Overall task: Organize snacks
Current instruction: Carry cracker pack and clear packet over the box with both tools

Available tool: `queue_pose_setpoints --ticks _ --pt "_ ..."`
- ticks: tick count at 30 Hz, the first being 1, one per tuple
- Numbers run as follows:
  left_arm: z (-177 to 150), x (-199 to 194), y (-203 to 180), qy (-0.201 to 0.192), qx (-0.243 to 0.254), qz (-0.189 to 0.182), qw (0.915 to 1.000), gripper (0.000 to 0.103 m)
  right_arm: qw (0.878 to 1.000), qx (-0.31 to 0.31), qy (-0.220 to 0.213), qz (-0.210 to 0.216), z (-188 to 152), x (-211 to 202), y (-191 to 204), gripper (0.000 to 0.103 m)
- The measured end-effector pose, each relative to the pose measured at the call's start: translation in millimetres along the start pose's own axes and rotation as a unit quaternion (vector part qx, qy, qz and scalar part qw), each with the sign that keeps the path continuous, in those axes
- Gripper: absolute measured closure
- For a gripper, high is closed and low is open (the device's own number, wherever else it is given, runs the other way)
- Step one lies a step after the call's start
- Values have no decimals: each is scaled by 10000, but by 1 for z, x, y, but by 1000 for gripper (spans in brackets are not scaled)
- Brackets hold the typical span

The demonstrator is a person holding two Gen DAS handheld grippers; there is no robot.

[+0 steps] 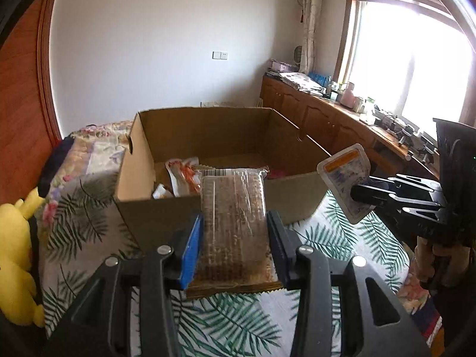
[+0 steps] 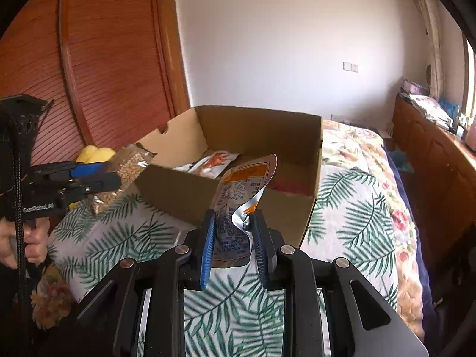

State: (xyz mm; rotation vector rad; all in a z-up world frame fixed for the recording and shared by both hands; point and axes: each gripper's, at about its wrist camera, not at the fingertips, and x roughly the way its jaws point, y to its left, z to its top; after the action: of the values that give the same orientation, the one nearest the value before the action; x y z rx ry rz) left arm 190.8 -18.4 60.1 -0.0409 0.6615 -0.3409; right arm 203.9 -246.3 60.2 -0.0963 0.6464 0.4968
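Snacks: a clear-wrapped grain bar [image 1: 233, 217] is clamped in the left tool [image 1: 235, 235], poking over the near rim of the open cardboard box [image 1: 208, 136] at 12 o'clock; the right tool [image 2: 233, 238] pinches a crumpled foil pouch [image 2: 241, 187] just short of that rim; the box's far half looks roomy; a palm-print bed cover [image 2: 125, 238] lies beneath.

Cardboard box [image 1: 190, 208] stood on the bed [image 1: 238, 321] with packets [image 1: 183, 178] inside; before its near wall, the left gripper [image 1: 233, 238] held a snack bar [image 1: 233, 208], and to its right the right gripper [image 2: 233, 238] held a pouch [image 2: 238, 196].
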Motion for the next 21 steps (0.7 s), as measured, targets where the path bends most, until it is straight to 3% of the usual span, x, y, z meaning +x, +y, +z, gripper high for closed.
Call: queue_pose_setpoints --ticks 21 --pt "58 28 30 -94 -159 545 9983 62 9985 408 -74 -358 59 38 -15 81"
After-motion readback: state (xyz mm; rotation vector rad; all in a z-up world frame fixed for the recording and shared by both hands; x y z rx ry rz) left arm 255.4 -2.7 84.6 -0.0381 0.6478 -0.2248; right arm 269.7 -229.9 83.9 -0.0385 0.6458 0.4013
